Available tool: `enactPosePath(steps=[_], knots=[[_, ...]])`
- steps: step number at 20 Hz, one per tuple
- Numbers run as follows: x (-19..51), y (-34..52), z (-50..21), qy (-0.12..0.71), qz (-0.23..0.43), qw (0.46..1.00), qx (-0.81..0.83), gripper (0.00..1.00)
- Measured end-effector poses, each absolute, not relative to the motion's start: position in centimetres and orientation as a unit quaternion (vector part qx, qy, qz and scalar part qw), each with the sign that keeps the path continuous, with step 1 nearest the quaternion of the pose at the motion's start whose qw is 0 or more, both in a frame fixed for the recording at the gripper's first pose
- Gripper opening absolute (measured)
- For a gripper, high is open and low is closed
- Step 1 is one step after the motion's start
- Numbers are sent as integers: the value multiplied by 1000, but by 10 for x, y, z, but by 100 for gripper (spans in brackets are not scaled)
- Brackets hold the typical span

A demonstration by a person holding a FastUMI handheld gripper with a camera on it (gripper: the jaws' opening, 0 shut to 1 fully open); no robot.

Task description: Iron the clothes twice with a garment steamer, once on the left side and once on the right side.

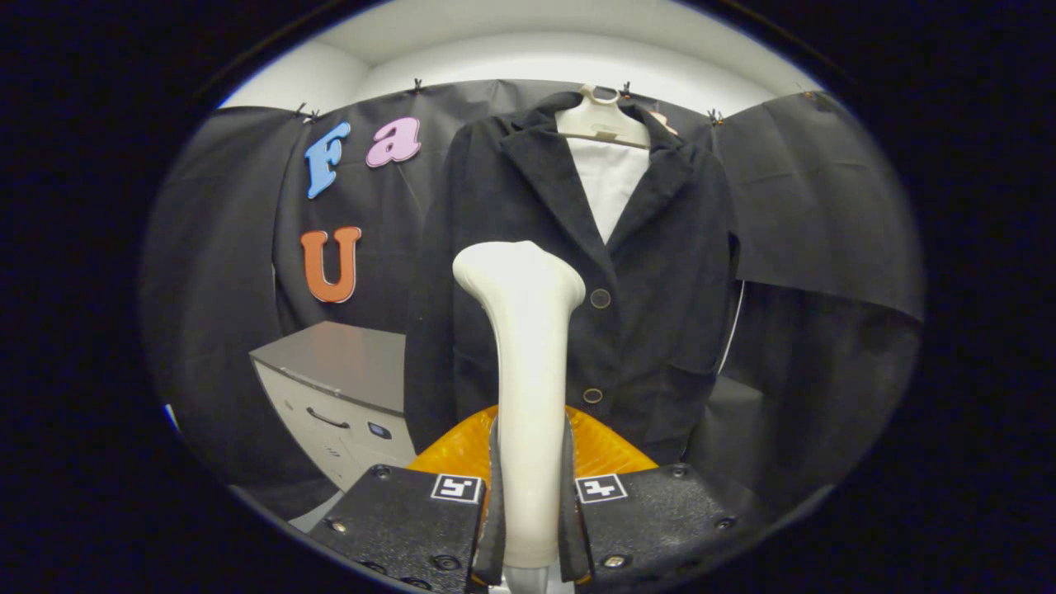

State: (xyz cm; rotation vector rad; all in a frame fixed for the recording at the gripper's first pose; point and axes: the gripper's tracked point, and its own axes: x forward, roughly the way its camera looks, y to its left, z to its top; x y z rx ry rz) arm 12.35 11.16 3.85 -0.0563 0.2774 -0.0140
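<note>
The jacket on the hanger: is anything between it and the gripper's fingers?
Yes. In the gripper view, the white steamer clamped by the gripper rises between them in front of the dark jacket.

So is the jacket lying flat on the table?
No, the dark jacket hangs upright on a white hanger beyond the gripper, which is shut on the white steamer.

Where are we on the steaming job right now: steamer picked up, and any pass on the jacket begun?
Done: the gripper is shut on the garment steamer, both fingers pressing its white handle. In hand: the steamer stands upright in front of the dark jacket hanging on its hanger; whether its head touches the cloth cannot be told. Left: nothing on the jacket shows a finished pass, so count both the left and right sides as outstanding.
</note>
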Motion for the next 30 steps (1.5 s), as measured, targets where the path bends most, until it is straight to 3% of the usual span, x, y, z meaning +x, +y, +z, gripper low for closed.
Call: enactPosePath(steps=[30], knots=[[58,69,-193,334,-28,942,-28,29]])
